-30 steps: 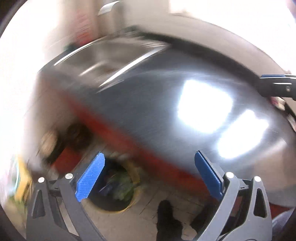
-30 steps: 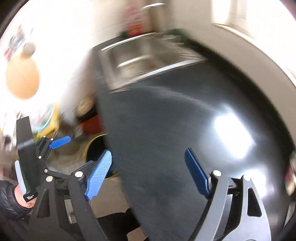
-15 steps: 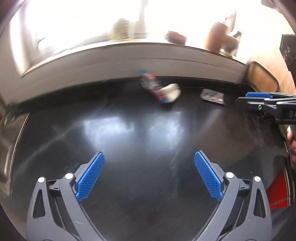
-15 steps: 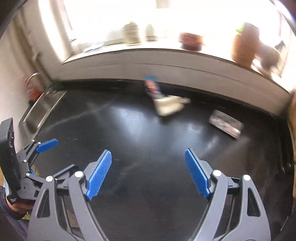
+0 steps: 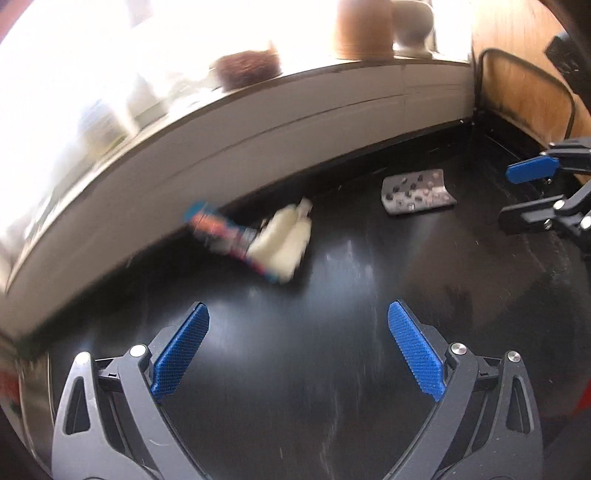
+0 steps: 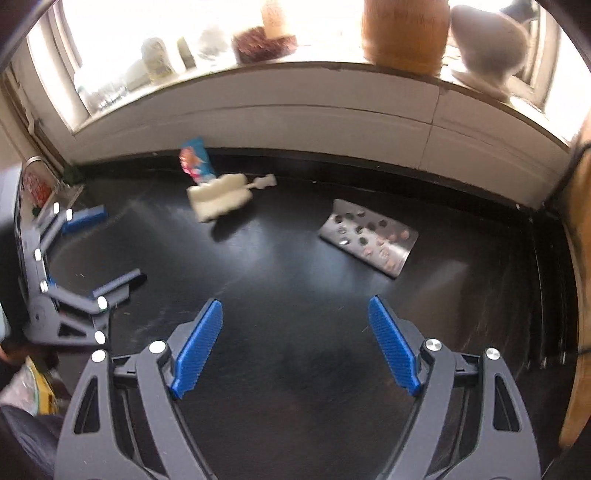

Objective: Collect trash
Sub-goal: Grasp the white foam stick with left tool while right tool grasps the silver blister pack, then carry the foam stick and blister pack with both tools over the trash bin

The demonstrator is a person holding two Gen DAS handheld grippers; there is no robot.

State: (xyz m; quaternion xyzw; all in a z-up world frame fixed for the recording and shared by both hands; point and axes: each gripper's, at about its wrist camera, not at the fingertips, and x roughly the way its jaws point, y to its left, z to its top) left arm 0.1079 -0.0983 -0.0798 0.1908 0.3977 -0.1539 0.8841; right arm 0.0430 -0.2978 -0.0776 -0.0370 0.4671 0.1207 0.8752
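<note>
Across black surface [image 6: 295,295]: blister pack [image 6: 369,238], white wad [image 6: 219,201], snack wrapper [image 6: 195,160] awaiting pickup; both grippers' jaws spread, empty, presumably ready to grab.

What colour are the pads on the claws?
Blue, with a fine ribbed texture. The pads show best in the right wrist view.

Beyond the left jaws, the wrapper [image 5: 218,230] and the pale wad [image 5: 282,242] on it are smeared by motion, so the print is unreadable. The sill pots [image 6: 404,33] far ahead are cut off at the top. The right gripper [image 5: 535,192] is cropped at the edge.
</note>
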